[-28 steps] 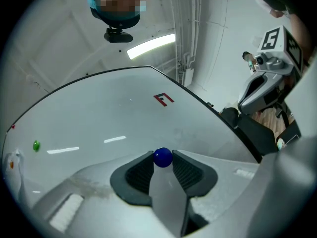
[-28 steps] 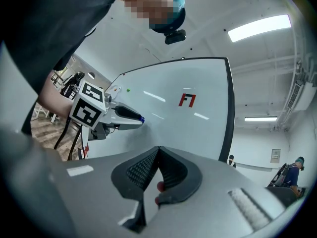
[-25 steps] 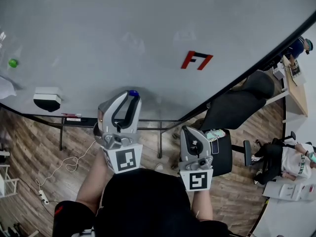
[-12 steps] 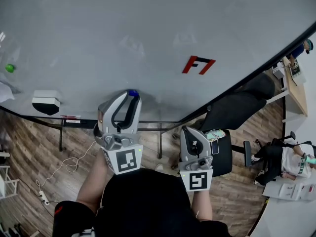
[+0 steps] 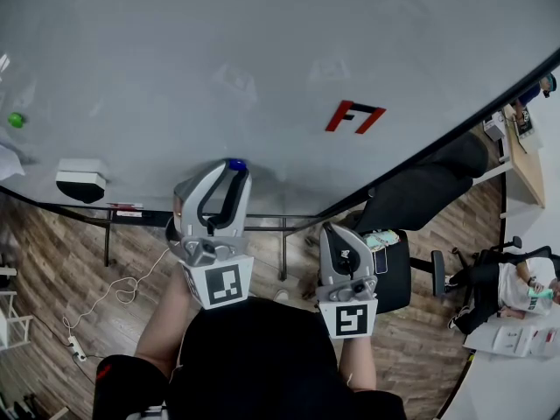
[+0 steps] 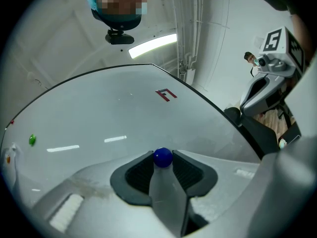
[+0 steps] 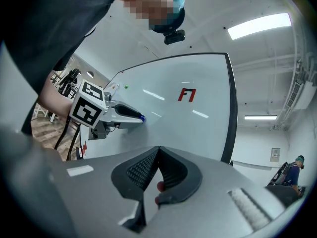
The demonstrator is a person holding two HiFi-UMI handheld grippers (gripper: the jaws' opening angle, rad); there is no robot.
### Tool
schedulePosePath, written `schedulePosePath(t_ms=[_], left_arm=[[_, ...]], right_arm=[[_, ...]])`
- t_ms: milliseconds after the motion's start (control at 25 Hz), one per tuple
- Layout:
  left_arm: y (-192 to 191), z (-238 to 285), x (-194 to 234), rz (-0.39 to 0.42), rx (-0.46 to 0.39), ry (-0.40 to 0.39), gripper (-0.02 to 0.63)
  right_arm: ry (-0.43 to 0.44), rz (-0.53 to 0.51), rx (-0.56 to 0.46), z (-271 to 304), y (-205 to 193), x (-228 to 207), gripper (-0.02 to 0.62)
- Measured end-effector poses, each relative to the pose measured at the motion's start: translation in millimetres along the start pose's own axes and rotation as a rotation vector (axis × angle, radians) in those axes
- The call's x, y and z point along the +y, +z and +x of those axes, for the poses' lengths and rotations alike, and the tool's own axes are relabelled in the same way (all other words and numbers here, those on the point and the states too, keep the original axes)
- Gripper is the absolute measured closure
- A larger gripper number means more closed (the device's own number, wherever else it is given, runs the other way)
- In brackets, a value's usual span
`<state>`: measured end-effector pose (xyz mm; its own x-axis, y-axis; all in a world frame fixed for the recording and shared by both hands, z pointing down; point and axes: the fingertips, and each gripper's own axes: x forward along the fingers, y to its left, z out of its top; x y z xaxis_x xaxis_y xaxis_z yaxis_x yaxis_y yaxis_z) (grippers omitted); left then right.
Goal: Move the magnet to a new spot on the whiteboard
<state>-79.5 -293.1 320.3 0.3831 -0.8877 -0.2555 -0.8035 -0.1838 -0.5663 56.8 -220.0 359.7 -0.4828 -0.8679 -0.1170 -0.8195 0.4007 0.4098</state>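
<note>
Two grippers sit near us: our right gripper [image 7: 157, 155] is closed, empty; our left gripper [image 6: 162, 159] pinches the blue magnet [image 6: 162, 155] against the whiteboard [image 5: 262, 51]. Farther right, a red mark [image 5: 354, 116] reads "F", the rest unclear.

Down on the wood floor [image 5: 52, 261] a white cable [image 5: 122, 289] trails to a power strip [image 5: 77, 348], a black office chair [image 5: 411, 199] stands at right with a seated person [image 5: 503, 287] beyond, and higher up sit a red mark [image 5: 354, 116], a green dot [image 5: 15, 120] and a white-and-black eraser [image 5: 80, 180].
</note>
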Motion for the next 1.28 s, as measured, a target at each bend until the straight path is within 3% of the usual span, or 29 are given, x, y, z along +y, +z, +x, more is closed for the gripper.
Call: schedulePosePath(t_ms=[600, 800, 1080, 1280], left_arm=[[0.3, -0.7, -2.1, -0.016, -0.009, -0.029, 0.474], [0.9, -5.6, -6.3, -0.002, 0.002, -0.035, 0.437], [2.8, -19.5, -12.8, -0.006, 0.028, -0.035, 0.438], [12.0, -32.4, -16.6, 0.008, 0.008, -0.026, 0.505]], right_arm=[[0.009, -0.014, 0.002, -6.3, 1.0, 3.5, 0.594], [0.007, 0.001, -0.009, -9.9, 4.0, 3.7, 0.594], [0.046, -0.001, -0.029, -12.8, 8.4, 10.3, 0.594], [0.076, -0.008, -0.042, -15.4, 12.5, 15.5, 0.594]])
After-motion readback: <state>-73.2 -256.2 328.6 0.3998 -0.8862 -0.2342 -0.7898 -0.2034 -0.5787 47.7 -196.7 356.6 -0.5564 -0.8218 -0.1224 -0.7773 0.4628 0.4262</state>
